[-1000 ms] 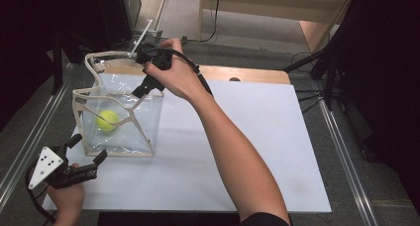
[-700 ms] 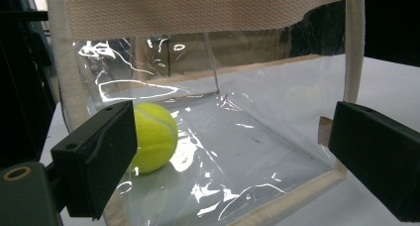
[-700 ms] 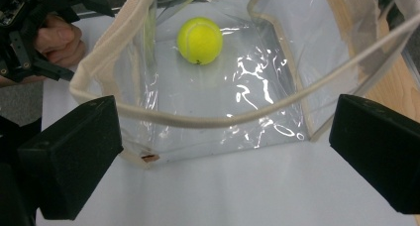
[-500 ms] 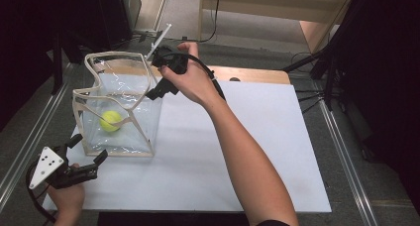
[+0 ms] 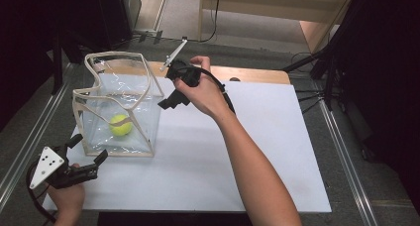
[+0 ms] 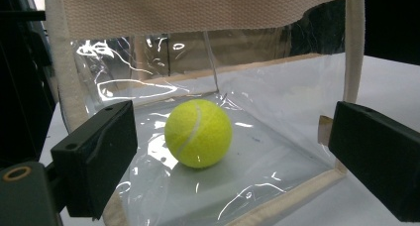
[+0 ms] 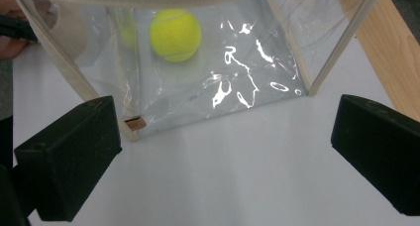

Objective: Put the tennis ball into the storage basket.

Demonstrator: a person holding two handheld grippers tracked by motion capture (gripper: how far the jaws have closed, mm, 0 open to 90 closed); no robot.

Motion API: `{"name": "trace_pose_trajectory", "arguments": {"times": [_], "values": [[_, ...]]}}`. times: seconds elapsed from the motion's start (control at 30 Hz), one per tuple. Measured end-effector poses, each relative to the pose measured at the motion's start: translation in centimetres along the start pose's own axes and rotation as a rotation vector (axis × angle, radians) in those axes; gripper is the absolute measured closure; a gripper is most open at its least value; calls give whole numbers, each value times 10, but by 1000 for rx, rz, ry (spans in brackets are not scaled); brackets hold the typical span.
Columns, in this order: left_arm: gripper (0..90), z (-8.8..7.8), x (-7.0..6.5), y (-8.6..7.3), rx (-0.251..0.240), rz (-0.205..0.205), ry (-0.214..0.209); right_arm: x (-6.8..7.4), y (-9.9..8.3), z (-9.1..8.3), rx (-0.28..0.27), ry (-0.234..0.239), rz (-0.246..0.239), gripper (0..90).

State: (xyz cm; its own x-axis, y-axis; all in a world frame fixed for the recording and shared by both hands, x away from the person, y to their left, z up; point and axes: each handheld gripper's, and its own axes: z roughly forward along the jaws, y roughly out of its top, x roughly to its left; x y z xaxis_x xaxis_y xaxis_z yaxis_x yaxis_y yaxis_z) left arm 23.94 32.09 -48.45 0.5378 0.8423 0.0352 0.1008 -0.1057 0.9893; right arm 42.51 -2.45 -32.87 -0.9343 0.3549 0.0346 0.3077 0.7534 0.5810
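Observation:
A clear plastic bag with beige webbing trim stands upright at the left of the white table. A yellow tennis ball lies on its floor. My right gripper hovers just right of the bag's top edge; its jaws have just been opening and now stand open with nothing between them. In the right gripper view the gripper looks down on the ball through the bag wall. My left gripper rests open at the bag's near left corner. The left gripper faces the ball through the plastic.
A wooden strip runs along the table's far edge. Metal rails lie on the floor at the left, and dark stands and cables are at the right. The table's middle and right are bare white surface.
My right hand has moved right and down, away from over the bag's opening. The ball has rolled a little toward the bag's near right. The left gripper has stayed put.

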Motion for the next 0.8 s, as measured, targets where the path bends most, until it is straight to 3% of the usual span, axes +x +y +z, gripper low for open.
{"name": "trace_pose_trajectory", "arguments": {"times": [0.53, 0.8], "values": [[53, 0, 0, 0, 1, -2, -2, 7, -44, 4, -58, -33, 36, 0], [54, 0, 0, 0, 4, 4, -2, 8, -73, 11, -97, -25, 69, 0]]}}
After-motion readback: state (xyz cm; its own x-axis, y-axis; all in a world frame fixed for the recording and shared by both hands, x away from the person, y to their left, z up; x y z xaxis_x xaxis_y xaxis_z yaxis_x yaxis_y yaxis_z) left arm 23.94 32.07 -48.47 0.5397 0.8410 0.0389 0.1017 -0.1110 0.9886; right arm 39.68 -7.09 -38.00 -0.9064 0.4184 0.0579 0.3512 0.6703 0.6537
